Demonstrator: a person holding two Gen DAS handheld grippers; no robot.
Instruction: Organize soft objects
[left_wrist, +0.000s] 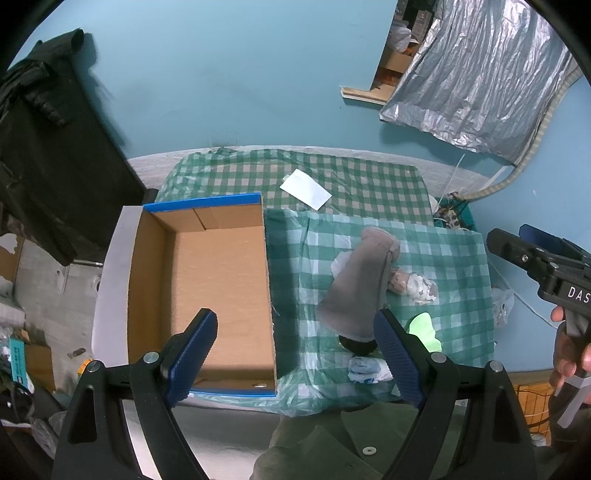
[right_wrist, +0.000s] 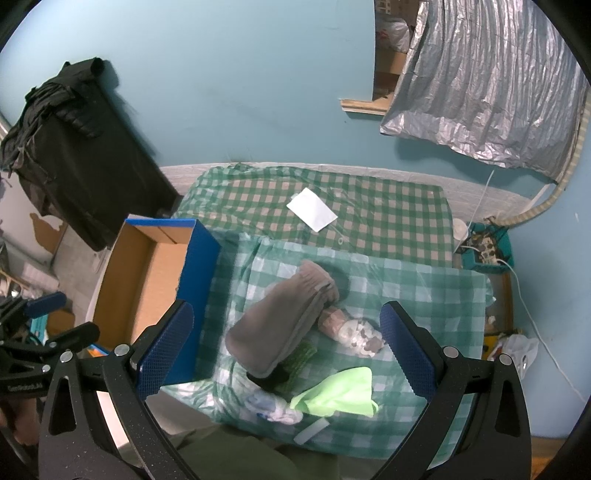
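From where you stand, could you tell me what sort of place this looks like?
Probably a lived-in room at home: a table under a checked cloth, dark clothes heaped by the blue wall, a foil sheet hung over an opening.

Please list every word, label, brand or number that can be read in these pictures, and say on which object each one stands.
"DAS": white letters on the black right gripper body, cut off by the picture edge.
"GenRobot.AI", probably: small white print on the black left gripper body; blurred, so not certain.
White marks on the teal cardboard carton on the floor: too small to read.
Blue print on the white crumpled cloth: blurred, unreadable.
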